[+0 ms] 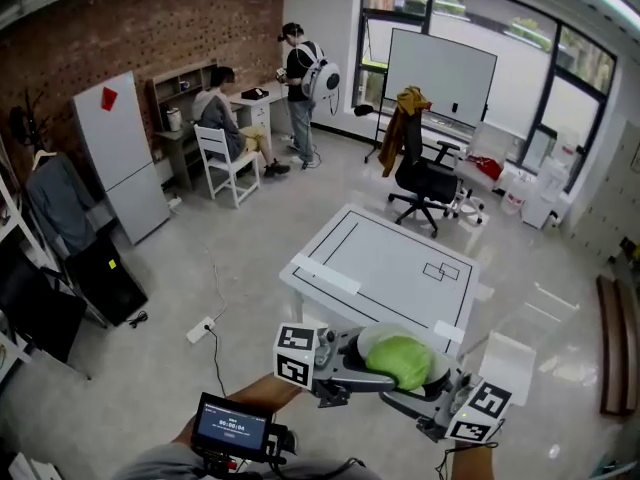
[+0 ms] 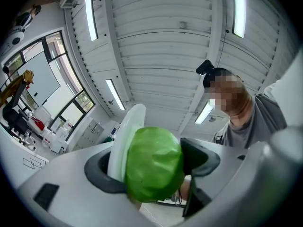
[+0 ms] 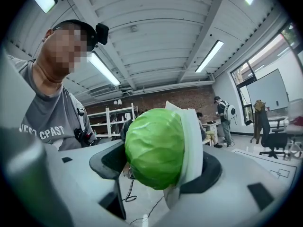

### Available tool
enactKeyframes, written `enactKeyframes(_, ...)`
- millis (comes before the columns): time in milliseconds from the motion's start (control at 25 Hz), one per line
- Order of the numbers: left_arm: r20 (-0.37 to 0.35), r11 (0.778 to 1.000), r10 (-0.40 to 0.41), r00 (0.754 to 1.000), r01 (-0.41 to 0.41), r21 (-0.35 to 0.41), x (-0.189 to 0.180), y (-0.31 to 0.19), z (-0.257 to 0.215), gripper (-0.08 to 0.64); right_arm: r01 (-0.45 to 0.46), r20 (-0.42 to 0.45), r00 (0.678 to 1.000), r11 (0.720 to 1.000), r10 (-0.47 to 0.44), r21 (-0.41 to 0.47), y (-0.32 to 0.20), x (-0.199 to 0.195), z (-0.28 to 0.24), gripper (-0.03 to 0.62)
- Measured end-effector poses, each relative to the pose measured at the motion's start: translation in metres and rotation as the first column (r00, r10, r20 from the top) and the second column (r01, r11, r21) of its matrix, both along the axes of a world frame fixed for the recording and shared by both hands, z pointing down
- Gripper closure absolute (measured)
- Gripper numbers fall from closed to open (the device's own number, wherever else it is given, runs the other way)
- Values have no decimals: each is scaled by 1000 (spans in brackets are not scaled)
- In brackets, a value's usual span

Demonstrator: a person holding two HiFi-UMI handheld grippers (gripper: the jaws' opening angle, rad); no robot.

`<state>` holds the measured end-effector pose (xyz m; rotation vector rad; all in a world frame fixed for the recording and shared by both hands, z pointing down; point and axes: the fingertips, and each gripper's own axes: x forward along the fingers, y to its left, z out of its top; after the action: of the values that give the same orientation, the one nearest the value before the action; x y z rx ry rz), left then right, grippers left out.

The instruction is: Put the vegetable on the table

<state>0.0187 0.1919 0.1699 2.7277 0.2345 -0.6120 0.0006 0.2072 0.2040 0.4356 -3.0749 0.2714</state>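
Observation:
A green cabbage lies against a white plate, carried in the air between my two grippers, nearer than the white table. The left gripper reaches in from the left. Its jaws clamp plate and cabbage together, one pad behind the plate and the other on the cabbage. The right gripper comes from the right and grips the same pair, cabbage against one pad and plate against the other. Both grippers point up towards the person's head.
The table carries black line markings and stands on a grey floor. A power strip with its cable lies to its left. Behind it are an office chair, a whiteboard and two people at a desk. A small screen sits low by the left arm.

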Motion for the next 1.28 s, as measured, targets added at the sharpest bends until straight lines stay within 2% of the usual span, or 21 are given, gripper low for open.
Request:
enactKeyframes(680, 11, 997, 80, 997, -80, 5, -91, -94, 13, 201, -96, 26, 995, 995, 96, -8, -95, -92, 11, 270)
enactKeyframes(1080, 12, 996, 85, 996, -85, -29, -90, -138, 23, 201, -102, 29, 994, 994, 103, -36, -138, -91, 19, 270)
enactKeyframes(1280, 29, 998, 39, 999, -38, -41, -62, -182, 21, 201, -66, 65, 995, 996, 70, -54, -181, -62, 17, 270)
